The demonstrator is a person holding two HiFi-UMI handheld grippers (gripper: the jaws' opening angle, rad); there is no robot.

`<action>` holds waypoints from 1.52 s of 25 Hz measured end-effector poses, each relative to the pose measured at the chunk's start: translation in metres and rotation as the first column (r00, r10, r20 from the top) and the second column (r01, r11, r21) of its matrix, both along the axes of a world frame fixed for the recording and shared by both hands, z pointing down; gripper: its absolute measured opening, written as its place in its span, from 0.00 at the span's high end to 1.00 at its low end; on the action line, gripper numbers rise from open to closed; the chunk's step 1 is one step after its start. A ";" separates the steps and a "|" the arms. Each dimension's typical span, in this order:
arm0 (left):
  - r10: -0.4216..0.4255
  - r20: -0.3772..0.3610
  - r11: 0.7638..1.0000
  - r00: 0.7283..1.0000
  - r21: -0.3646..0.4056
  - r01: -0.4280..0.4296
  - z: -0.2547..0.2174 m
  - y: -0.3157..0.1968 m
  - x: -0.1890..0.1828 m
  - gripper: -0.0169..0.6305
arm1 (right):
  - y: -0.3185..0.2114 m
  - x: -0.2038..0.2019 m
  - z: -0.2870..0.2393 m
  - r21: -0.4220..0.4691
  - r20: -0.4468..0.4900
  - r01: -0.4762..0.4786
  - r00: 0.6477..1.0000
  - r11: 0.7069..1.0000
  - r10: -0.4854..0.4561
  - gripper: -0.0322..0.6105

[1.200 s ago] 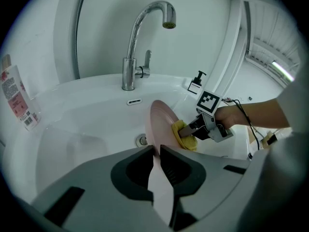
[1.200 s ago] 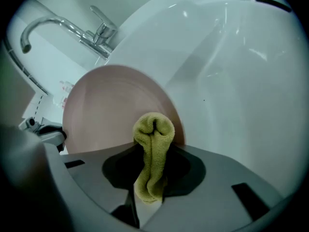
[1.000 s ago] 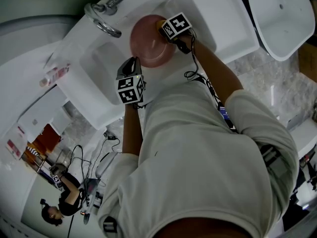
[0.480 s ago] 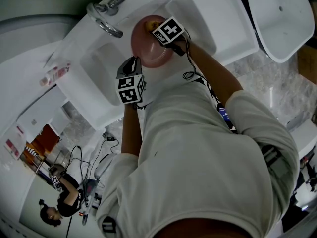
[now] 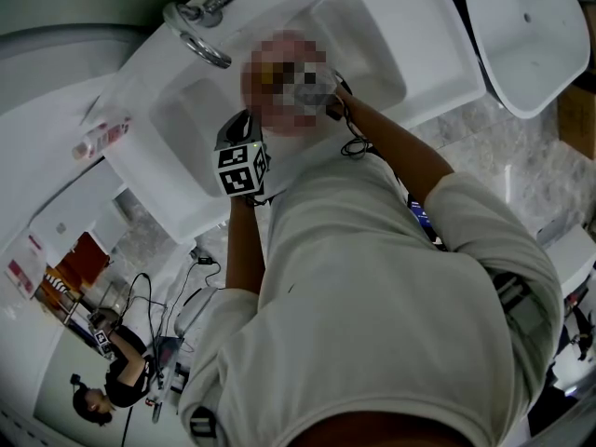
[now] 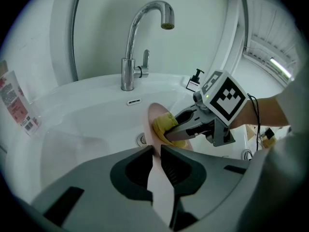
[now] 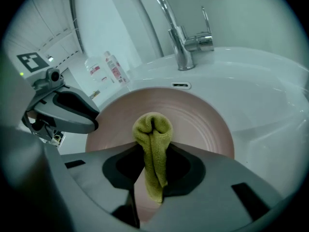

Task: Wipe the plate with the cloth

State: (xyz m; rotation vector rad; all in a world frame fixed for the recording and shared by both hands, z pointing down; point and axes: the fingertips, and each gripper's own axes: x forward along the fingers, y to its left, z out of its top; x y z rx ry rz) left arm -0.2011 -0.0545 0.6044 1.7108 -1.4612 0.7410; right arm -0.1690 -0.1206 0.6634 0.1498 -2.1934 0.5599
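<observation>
Over sink (image 6: 87,122), plate (image 6: 160,182) edge-on between left jaws.

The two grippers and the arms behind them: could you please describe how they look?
The left gripper and right gripper have smooth grey jaws with rounded hollows. Each carries a white cube with black square markers. A thin black cable runs from the right one along the forearm. The shirt is pale, short-sleeved.

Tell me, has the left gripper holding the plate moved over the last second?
No. The left gripper stays over the sink's near rim, as far from the faucet as before.
</observation>
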 end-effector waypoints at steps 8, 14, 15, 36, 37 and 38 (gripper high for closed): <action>-0.023 -0.018 1.000 1.000 -0.008 0.023 0.004 0.004 -0.003 0.87 | 0.053 0.003 0.001 0.067 -0.040 0.316 0.949 0.946 -0.314 0.80; -0.030 -0.032 0.999 0.999 -0.015 0.029 0.006 0.009 -0.005 0.87 | 0.072 0.037 0.026 -0.064 -0.146 0.365 0.917 0.929 -0.371 0.80; -0.030 -0.033 0.999 0.999 -0.015 0.030 0.006 0.010 -0.006 0.87 | 0.072 0.044 0.032 -0.083 -0.176 0.362 0.912 0.928 -0.372 0.80; 0.027 -0.058 1.000 0.998 0.005 -0.026 0.000 0.004 0.014 0.87 | -0.057 0.075 0.052 -0.153 -0.319 -0.280 0.922 0.948 0.221 0.79; 0.028 -0.057 1.000 0.998 0.006 -0.028 0.000 0.004 0.015 0.87 | -0.061 0.071 0.049 -0.151 -0.313 -0.303 0.918 0.941 0.246 0.79; 0.030 -0.057 1.000 0.998 0.007 -0.030 -0.001 0.003 0.015 0.87 | -0.064 0.066 0.046 -0.148 -0.307 -0.322 0.914 0.935 0.266 0.79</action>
